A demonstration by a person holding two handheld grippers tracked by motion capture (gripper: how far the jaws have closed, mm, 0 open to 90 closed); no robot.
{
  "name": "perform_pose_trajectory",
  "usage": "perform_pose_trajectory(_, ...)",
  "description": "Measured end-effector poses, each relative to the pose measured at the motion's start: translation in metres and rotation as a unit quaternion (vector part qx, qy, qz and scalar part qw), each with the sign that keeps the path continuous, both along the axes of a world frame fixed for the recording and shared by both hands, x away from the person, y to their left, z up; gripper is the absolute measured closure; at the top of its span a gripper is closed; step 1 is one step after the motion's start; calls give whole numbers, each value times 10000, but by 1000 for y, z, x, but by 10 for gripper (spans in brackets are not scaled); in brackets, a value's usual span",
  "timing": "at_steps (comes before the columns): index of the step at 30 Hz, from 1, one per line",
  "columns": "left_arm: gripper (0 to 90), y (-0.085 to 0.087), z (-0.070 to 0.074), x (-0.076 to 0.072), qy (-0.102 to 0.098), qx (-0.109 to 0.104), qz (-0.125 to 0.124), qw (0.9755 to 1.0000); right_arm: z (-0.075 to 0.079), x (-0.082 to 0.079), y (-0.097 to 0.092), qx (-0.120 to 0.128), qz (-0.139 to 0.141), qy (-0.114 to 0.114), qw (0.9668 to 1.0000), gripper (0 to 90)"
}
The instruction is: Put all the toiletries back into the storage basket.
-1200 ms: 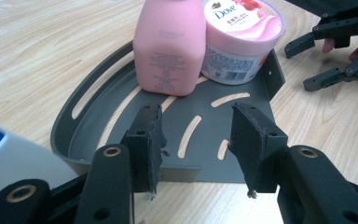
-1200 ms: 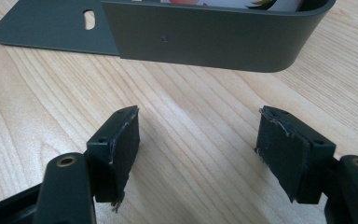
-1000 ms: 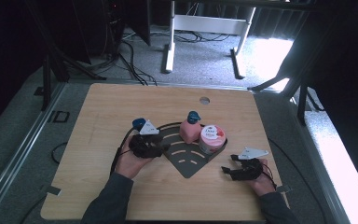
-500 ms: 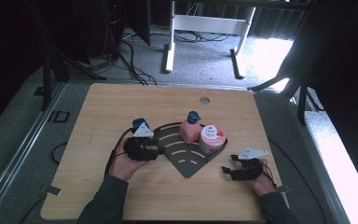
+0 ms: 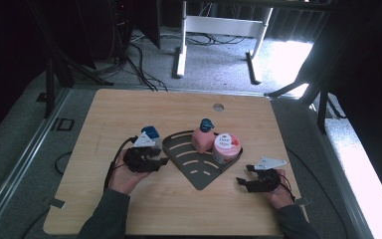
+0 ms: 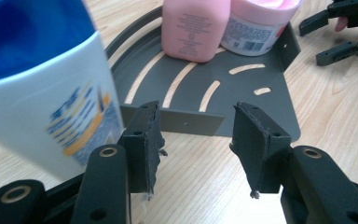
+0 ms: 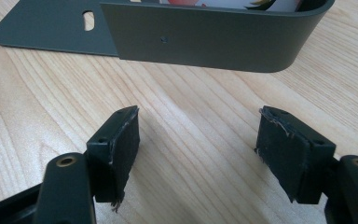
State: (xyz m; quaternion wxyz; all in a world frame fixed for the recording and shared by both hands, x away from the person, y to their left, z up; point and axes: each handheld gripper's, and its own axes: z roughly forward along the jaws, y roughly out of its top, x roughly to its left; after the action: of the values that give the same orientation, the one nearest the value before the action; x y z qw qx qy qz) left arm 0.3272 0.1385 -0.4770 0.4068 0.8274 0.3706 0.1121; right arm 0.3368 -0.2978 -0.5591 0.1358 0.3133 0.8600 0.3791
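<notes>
On dark slotted corner shelf (image 5: 199, 164): pink bottle (image 5: 202, 141) and pink-lidded jar (image 5: 225, 147) placed. White blue-capped bottle (image 5: 148, 137) waits outside, beside left gripper (image 6: 196, 135); both grippers' jaws apart, empty.

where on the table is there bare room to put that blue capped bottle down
The corner shelf has bare slotted floor in front of the pink bottle and the jar. Bare wood also lies across the far side of the table and between the two hands. It is crowded by the left gripper, where the blue-capped bottle stands beside the shelf's wall.
</notes>
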Motion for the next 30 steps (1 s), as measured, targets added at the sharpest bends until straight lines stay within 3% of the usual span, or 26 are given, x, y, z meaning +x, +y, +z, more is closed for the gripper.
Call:
perform_pose_trajectory(4, 520, 6, -1, 0, 29, -75, 68, 9999, 0, 0, 0, -6, 4, -4, 10000, 295)
perform_pose_trajectory(14, 531, 18, 1, -3, -18, -27, 165, 9999, 0, 0, 0, -10, 0, -5, 10000, 295)
perform_pose_trajectory(23, 522, 36, 1, -5, 38, -60, 399, 9992, 0, 1, 0, -5, 3, -11, 10000, 294)
perform_pose_trajectory(30, 477, 45, 4, -4, -48, 13, 633, 9980, 0, 1, 0, -9, -1, -9, 10000, 294)
